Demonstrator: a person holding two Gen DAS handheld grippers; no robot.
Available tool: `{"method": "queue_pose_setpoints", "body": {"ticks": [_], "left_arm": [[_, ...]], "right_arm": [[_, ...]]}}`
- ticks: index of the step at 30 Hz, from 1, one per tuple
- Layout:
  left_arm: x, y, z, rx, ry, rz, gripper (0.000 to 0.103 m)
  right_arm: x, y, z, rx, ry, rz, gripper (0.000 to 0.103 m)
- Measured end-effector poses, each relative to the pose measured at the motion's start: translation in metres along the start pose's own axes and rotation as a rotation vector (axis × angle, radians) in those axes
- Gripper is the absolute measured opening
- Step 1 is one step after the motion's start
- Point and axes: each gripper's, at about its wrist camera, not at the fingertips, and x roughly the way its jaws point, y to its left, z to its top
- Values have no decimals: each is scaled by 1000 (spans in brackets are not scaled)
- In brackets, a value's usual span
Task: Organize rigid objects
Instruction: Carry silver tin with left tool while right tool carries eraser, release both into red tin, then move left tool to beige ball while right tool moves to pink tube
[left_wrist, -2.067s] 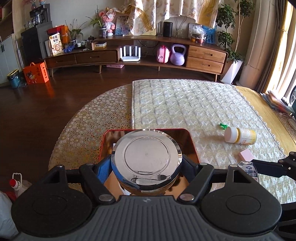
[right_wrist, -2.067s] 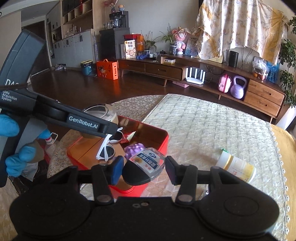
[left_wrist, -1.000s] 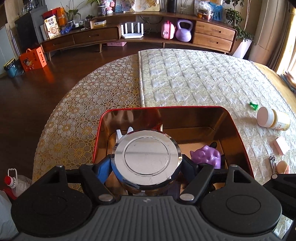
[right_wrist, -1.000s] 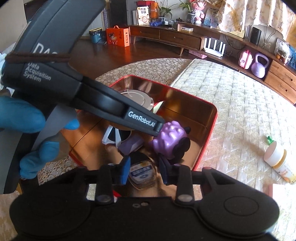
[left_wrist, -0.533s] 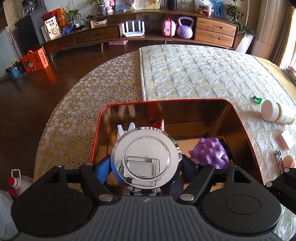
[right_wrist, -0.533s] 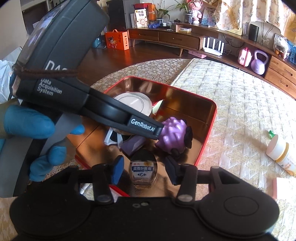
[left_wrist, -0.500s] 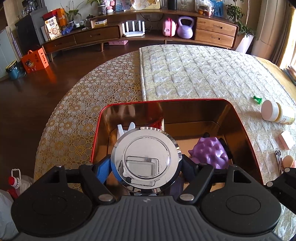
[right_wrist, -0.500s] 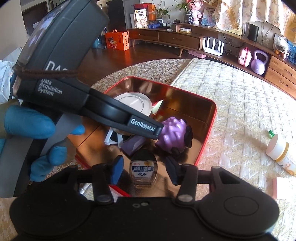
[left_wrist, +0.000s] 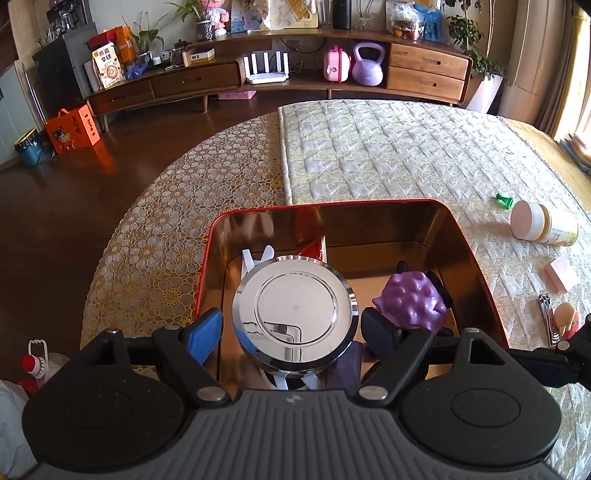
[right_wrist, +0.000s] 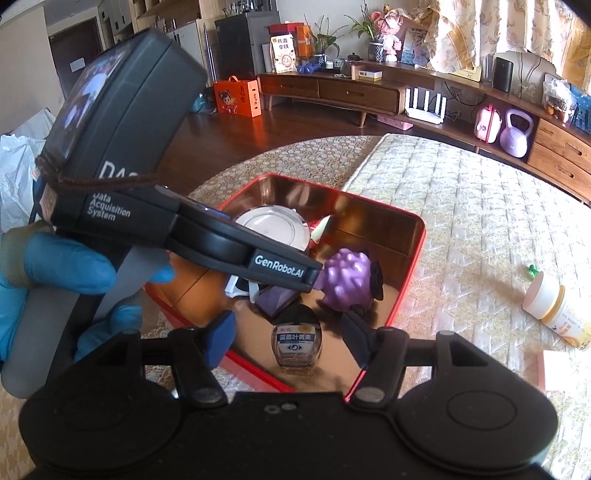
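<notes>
Rigid odds and ends are being gathered into the red tin (left_wrist: 476, 258), which sits on the table (left_wrist: 388, 155) near its edge. Inside it lie a shiny round steel container (left_wrist: 293, 314), a purple knobbly toy (left_wrist: 410, 301), white sunglasses (left_wrist: 255, 256) and a small dark bottle (right_wrist: 295, 338) with a printed label. The left gripper (left_wrist: 291, 328) hangs over the steel container with its fingers parted a little wider than the lid, not clamping it. The right gripper (right_wrist: 288, 338) stands with its fingers wide on either side of the small bottle, which rests on the tin's floor and is not held.

Several pieces are yet to come in, I would say: a cream jar (left_wrist: 543, 225) on its side, a small green piece (left_wrist: 504, 201), a pink block (left_wrist: 561, 273), nail clippers (left_wrist: 548, 321) and a peach-coloured thing (left_wrist: 565, 315) beside them.

The two tools are crowded over one tin. Pulling out carelessly, a finger could catch the steel container or tip the bottle, and the steel piece seems to sit partly on the sunglasses, so it may rock or slide. The jar could roll when nudged.

The table wears a quilted cloth and a lace cover, soft enough to snag. Beyond is a dark wood floor, a long low cabinet (left_wrist: 332, 74), an orange box (left_wrist: 72, 127) and a purple kettlebell (left_wrist: 367, 64).
</notes>
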Motion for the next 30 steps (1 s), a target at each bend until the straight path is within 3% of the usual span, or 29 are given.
{"method": "queue_pose_setpoints", "body": {"ticks": [17, 22, 30], "left_arm": [[-48, 2, -6, -44, -87, -52, 82], [-64, -1, -9, -70, -123, -68, 85], [-80, -27, -10, -50, -160, -95, 86]], "right_arm": [[-59, -18, -11, 59, -128, 45, 90], [-80, -34, -22, 71, -159, 22, 101], [-107, -67, -47, 98, -185, -72, 103]]}}
